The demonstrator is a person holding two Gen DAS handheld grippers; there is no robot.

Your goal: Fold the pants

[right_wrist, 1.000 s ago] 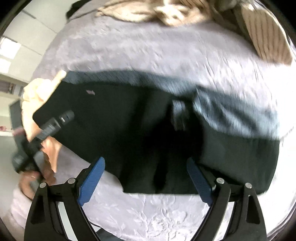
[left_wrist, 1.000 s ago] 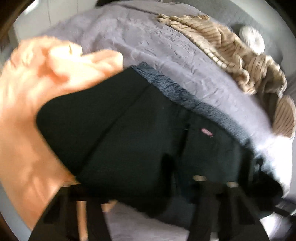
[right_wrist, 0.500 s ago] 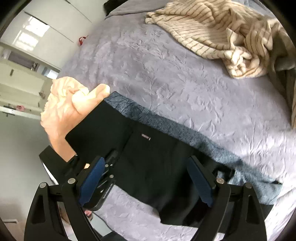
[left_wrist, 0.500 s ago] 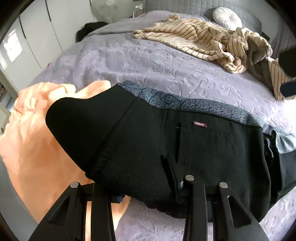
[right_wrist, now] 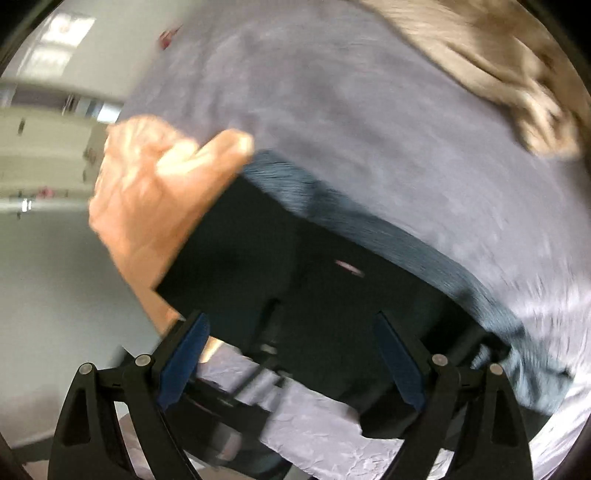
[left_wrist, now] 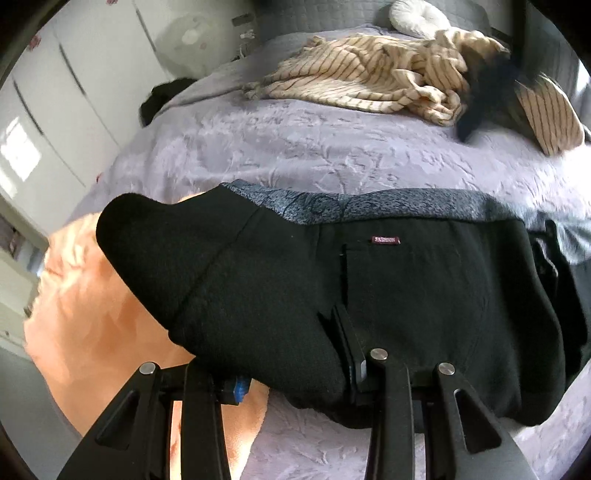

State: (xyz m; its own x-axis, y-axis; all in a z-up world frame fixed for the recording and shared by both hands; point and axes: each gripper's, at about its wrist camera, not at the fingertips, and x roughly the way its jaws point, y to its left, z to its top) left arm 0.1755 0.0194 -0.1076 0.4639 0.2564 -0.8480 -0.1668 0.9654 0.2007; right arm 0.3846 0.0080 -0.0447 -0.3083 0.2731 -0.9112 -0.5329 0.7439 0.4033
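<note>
Black pants (left_wrist: 406,295) with a grey-blue waistband (left_wrist: 369,206) and a small red label (left_wrist: 385,240) lie folded on the lavender bed (left_wrist: 295,147). My left gripper (left_wrist: 291,362) is shut on their near edge, with thick black cloth bunched between its fingers. In the blurred right wrist view, my right gripper (right_wrist: 290,325) hangs open above the near edge of the pants (right_wrist: 295,258), its blue pads (right_wrist: 184,354) wide apart and touching nothing. The left gripper (right_wrist: 264,354) shows there as a dark shape at that edge.
An orange cloth (left_wrist: 92,314) lies under the pants' left end and over the bed's left edge. A striped beige garment (left_wrist: 369,81) is heaped at the back, with a white round cushion (left_wrist: 417,14) behind it. A dark blurred shape (left_wrist: 487,96) crosses the far right.
The right gripper has swept left along the pants toward the orange cloth, still open. The left gripper has rolled level and tightened a little on the pants' edge.
</note>
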